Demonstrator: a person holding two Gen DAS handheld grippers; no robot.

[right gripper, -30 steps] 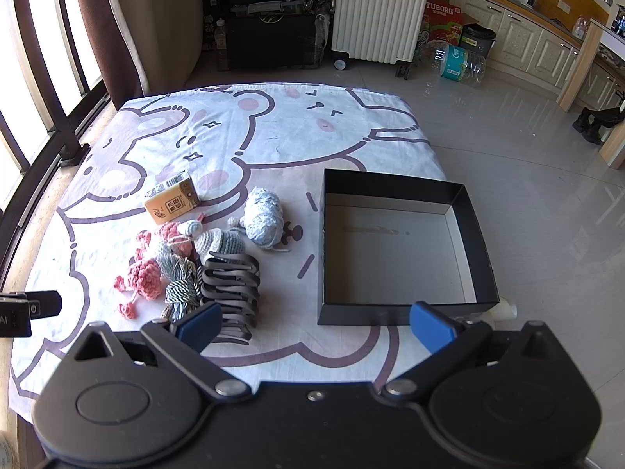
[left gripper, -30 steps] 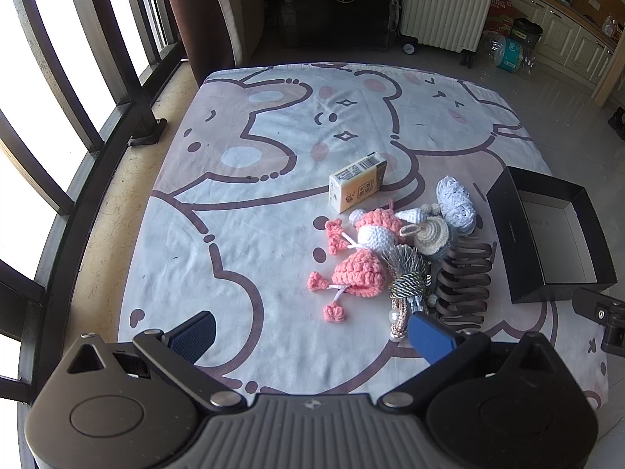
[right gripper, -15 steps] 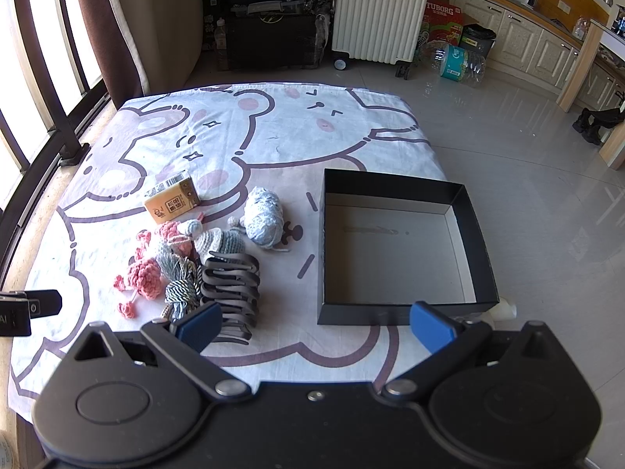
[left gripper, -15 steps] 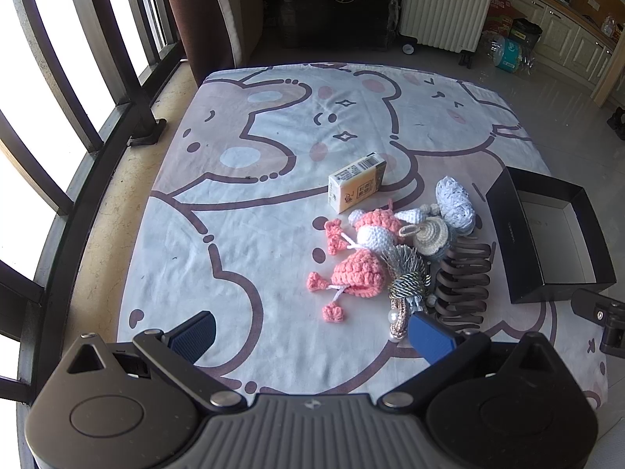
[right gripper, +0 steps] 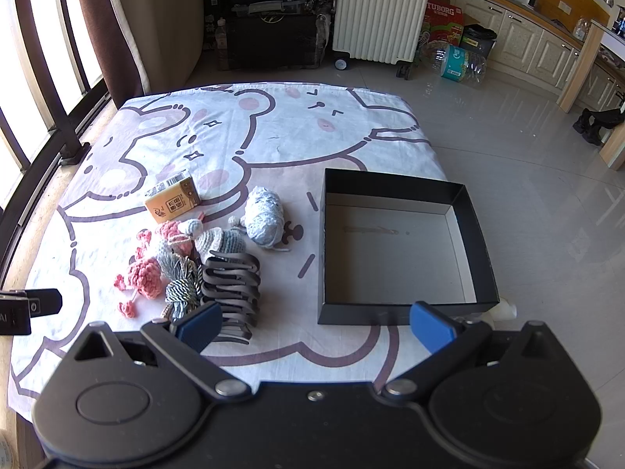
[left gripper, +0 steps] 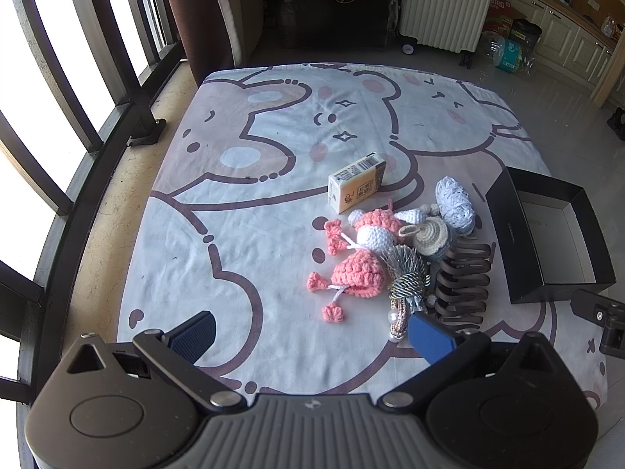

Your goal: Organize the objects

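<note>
A heap of small things lies on a bear-print sheet [left gripper: 273, 148]: a yellow carton [left gripper: 355, 181], pink crochet pieces [left gripper: 357, 271], a grey-white yarn ball [left gripper: 455, 205], a silver tassel [left gripper: 408, 277] and a dark hair claw [left gripper: 463, 281]. An empty black box [right gripper: 398, 242] stands right of the heap. My left gripper [left gripper: 312, 334] is open and empty, hovering near the sheet's front edge. My right gripper [right gripper: 316, 324] is open and empty, above the box's near wall. In the right wrist view the carton [right gripper: 172, 201], yarn ball [right gripper: 263, 217] and hair claw [right gripper: 230, 281] show too.
A railing and window [left gripper: 58, 97] run along the left. A white suitcase [right gripper: 381, 11] and dark cases [right gripper: 269, 35] stand beyond the sheet. Tiled floor [right gripper: 527, 179] lies to the right, with a water jug [right gripper: 457, 62] and cabinets behind.
</note>
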